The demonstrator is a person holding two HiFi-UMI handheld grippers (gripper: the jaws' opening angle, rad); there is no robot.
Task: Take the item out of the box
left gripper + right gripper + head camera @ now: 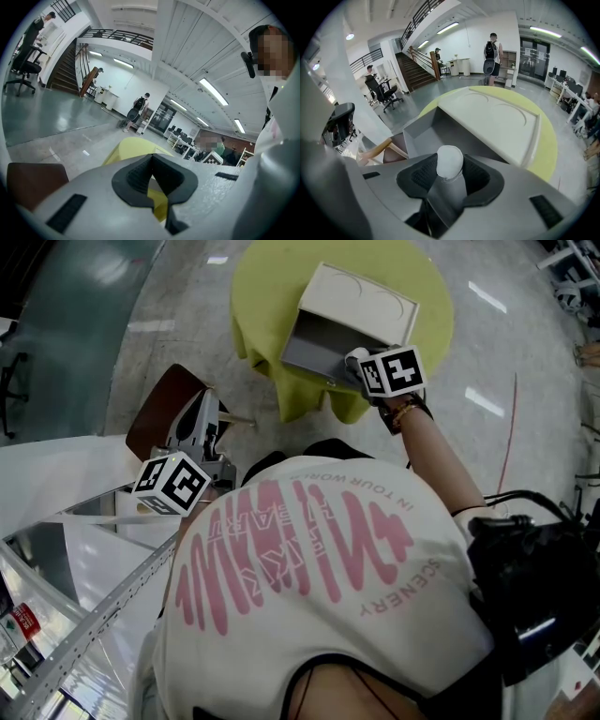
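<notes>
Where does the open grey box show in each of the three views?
Head view: box top centre, on the yellow table.
Left gripper view: not in it; only the table's edge shows.
Right gripper view: centre, beyond the jaws holding the bottle.
Shared landmark: the yellow table.

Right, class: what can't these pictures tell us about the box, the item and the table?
- Inside of the box: in the head view its front is covered by the right claw; in the right gripper view its floor lies behind the claw body.
- Lower end of the item: right gripper view, sunk between the pads.
- Legs of the table: head view, under the yellow cloth.
</notes>
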